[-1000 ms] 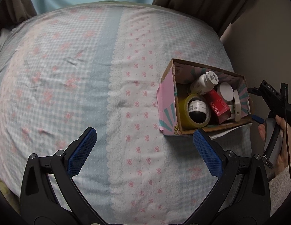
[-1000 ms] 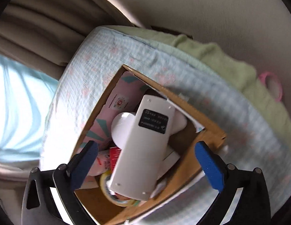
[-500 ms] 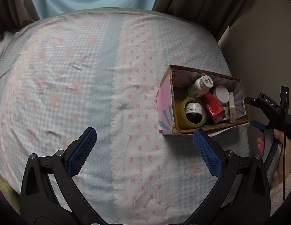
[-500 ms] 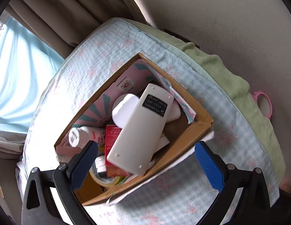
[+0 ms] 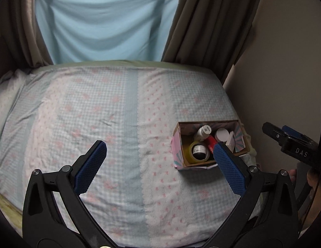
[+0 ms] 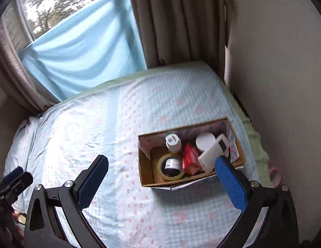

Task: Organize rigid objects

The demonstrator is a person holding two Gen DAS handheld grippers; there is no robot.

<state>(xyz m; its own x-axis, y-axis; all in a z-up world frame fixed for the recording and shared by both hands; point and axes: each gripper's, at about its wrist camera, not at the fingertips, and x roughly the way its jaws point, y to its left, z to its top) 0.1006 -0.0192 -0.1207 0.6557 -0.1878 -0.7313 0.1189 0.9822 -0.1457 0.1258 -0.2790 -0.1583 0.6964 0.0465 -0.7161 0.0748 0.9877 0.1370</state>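
A cardboard box with pink patterned sides sits on the bed near its right edge. Inside lie a yellow tape roll around a dark jar, a white bottle, a red packet, a white round lid and a white remote leaning at the right end. My left gripper is open, empty, hanging above the bedspread left of the box. My right gripper is open and empty, in front of the box.
The bed carries a light blue and pink checked cover. A wall runs along the right side, brown curtains and a blue cloth at the far end. A pink ring lies beside the mattress.
Both grippers have drawn back and up from the box, so it looks smaller and farther. The remote stays in the box; the right gripper's view has swung to level.
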